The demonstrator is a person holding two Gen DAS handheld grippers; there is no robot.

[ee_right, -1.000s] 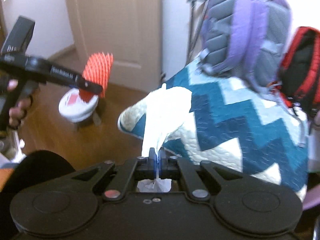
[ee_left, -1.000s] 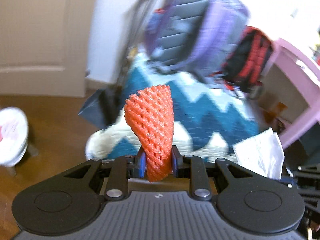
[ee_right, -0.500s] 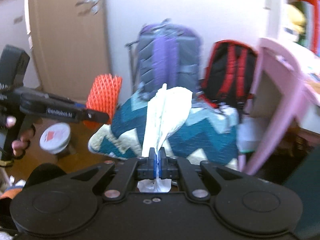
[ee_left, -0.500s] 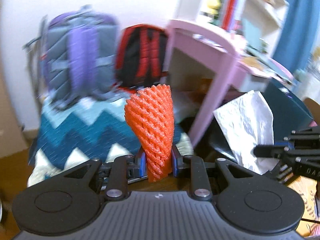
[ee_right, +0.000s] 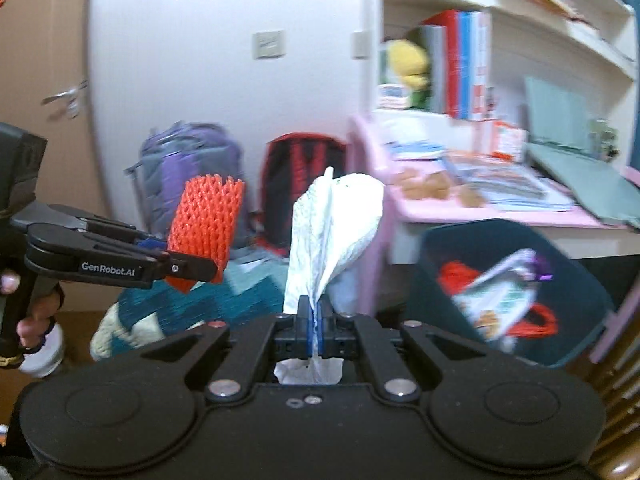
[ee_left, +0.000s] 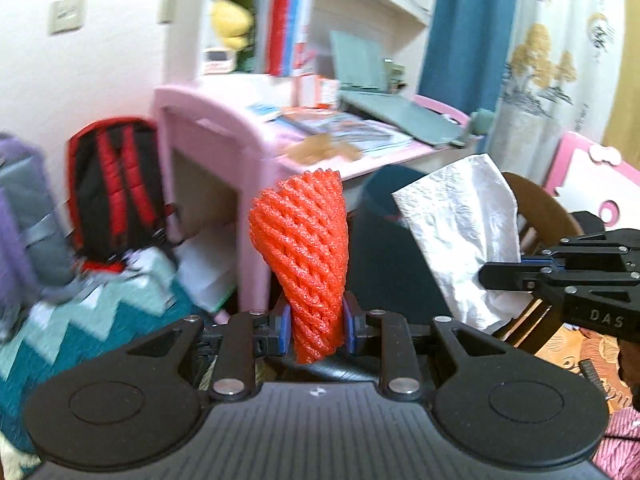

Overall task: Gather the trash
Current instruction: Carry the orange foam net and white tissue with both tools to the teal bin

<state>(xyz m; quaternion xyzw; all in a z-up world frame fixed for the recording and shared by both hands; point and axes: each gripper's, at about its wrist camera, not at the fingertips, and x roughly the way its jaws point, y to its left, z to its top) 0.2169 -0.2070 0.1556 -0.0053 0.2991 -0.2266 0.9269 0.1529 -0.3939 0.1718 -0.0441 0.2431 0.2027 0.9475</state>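
Note:
My left gripper (ee_left: 316,326) is shut on an orange foam fruit net (ee_left: 304,248) that stands up between its blue pads. In the right wrist view that same orange net (ee_right: 206,228) shows at the left, held in the left gripper (ee_right: 182,266). My right gripper (ee_right: 314,328) is shut on a crumpled white tissue (ee_right: 332,232) that sticks up from its pads. From the left wrist view the tissue (ee_left: 460,236) and the right gripper (ee_left: 504,276) sit at the right. A dark teal trash bin (ee_right: 508,292) with wrappers and orange trash inside stands under the desk, right of the tissue.
A pink desk (ee_left: 224,128) with books, papers and a laptop stands ahead, shelves above it. A red-black backpack (ee_left: 116,188), a purple backpack (ee_right: 188,176) and a zigzag quilt (ee_left: 80,328) lie at the left. A wooden chair (ee_left: 536,216) is at the right.
Both views have swung from the door and the quilt toward the pink desk and risen. The bin has come into the right wrist view. Each gripper keeps hold of its piece of trash.

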